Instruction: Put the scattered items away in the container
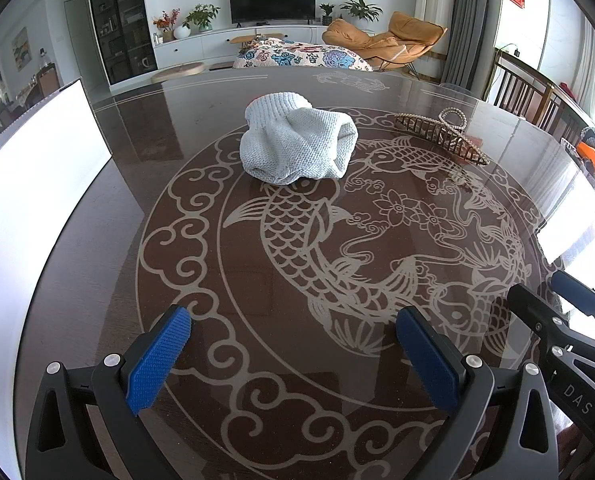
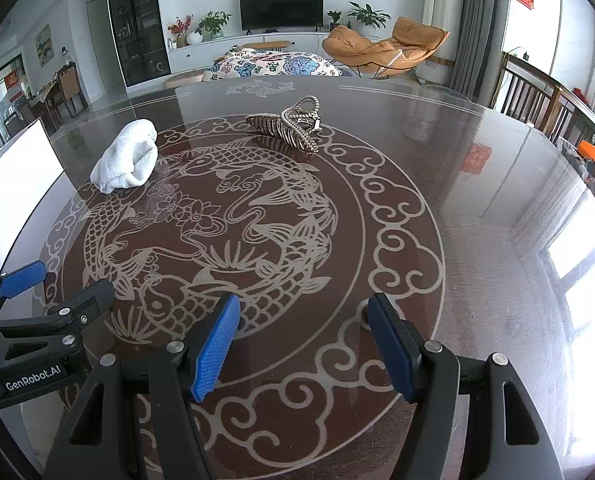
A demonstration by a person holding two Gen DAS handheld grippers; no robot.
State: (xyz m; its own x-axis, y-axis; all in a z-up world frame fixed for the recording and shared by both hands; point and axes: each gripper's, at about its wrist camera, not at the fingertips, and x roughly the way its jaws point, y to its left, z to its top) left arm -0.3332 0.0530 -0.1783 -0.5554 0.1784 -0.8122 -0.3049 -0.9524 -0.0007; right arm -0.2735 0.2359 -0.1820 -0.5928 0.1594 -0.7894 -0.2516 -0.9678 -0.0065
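Bright daylight from the right-hand windows glares off the glossy counter [image 2: 497, 240], both views sharp but fisheye-bent and vignetted at the edges.

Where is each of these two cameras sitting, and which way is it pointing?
Left wrist view: sits on the left gripper, looking forward over the table at the white knitted cloth; its open blue fingers show, with the right gripper at the right edge.
Right wrist view: sits on the right gripper, facing the hair claw; its open fingers show, with the left gripper at the left edge.
Shared: cloth, claw, white container, TV.
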